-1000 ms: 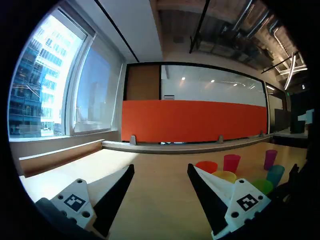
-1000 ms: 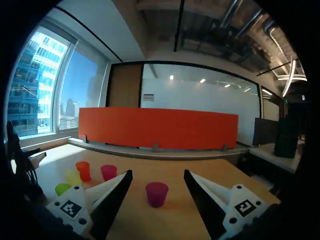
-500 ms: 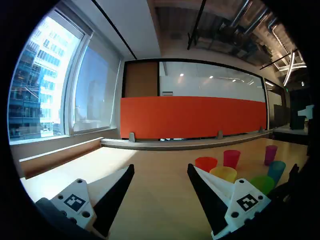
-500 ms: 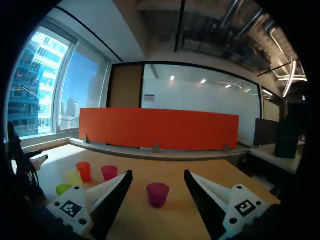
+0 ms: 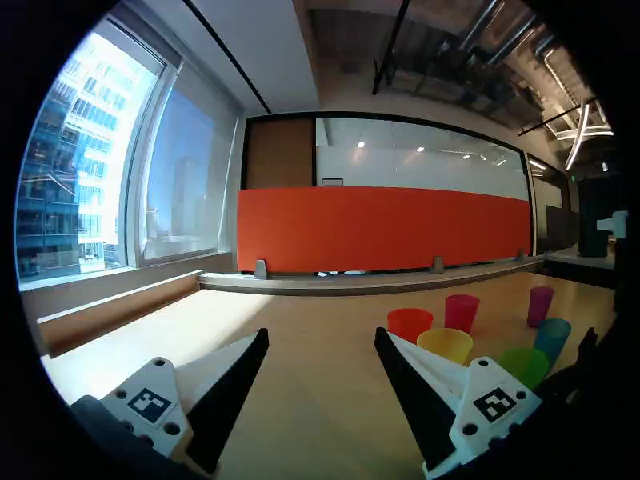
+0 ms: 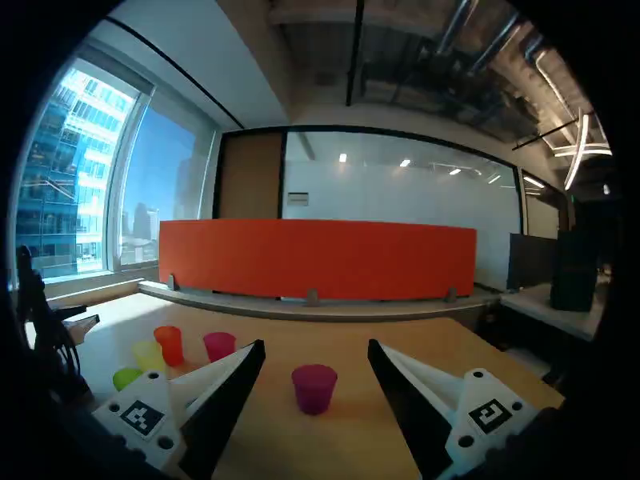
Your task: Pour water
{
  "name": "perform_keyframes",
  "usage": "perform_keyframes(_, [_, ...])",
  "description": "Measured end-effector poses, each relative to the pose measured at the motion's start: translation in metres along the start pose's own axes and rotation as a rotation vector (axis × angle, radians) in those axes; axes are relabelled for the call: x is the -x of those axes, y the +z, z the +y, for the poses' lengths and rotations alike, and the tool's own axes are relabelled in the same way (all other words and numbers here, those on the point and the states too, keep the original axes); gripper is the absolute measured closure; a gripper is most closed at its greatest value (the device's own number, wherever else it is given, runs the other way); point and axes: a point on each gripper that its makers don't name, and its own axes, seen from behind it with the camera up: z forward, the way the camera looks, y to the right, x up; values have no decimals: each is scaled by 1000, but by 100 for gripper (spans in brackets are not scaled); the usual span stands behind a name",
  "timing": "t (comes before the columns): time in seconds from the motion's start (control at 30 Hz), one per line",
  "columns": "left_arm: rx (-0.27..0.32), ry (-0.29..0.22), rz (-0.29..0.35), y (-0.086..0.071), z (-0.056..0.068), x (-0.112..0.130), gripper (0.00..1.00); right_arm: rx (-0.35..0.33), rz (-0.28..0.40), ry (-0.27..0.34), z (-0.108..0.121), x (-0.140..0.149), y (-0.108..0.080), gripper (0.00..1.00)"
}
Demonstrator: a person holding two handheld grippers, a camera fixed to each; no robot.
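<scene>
Several coloured plastic cups stand on a wooden table (image 5: 320, 384). In the left gripper view an orange cup (image 5: 409, 323), a pink cup (image 5: 462, 312), a yellow cup (image 5: 445, 345), a green cup (image 5: 524, 364), a teal cup (image 5: 552, 338) and a purple cup (image 5: 540, 306) sit to the right. My left gripper (image 5: 320, 352) is open, with bare tabletop between its fingers. In the right gripper view the purple cup (image 6: 313, 388) stands just ahead between the fingers of my open right gripper (image 6: 314, 362). The orange cup (image 6: 168, 345), pink cup (image 6: 218, 346), yellow cup (image 6: 147, 354) and green cup (image 6: 126, 377) stand to its left.
An orange divider panel (image 5: 384, 228) runs along the table's far edge. Large windows (image 5: 88, 160) line the left wall above a ledge. The left gripper (image 6: 48, 336) shows at the far left of the right gripper view. A second desk (image 6: 552, 312) stands at the right.
Both cameras have tilted slightly, so the scene sits a little differently in frame. The cups have not moved and both grippers stay open.
</scene>
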Motion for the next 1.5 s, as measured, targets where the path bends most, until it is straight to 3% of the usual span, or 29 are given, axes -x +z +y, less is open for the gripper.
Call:
perform_keyframes(0.27, [-1, 2, 0, 0, 0, -1, 1, 24, 34, -19, 16, 0, 7, 0])
perform_keyframes(0.57, [-1, 2, 0, 0, -1, 0, 1, 57, 110, 9, 30, -1, 22, 0])
perform_keyframes(0.87, [-1, 1, 0, 0, 0, 0, 1, 91, 88, 34, 44, 30, 41, 0])
perform_keyframes(1.17, [-1, 1, 0, 0, 0, 0, 1, 84, 79, 80, 43, 42, 60, 0])
perform_keyframes(1.5, [-1, 1, 0, 0, -1, 0, 1, 86, 46, 57, 48, 70, 64, 0])
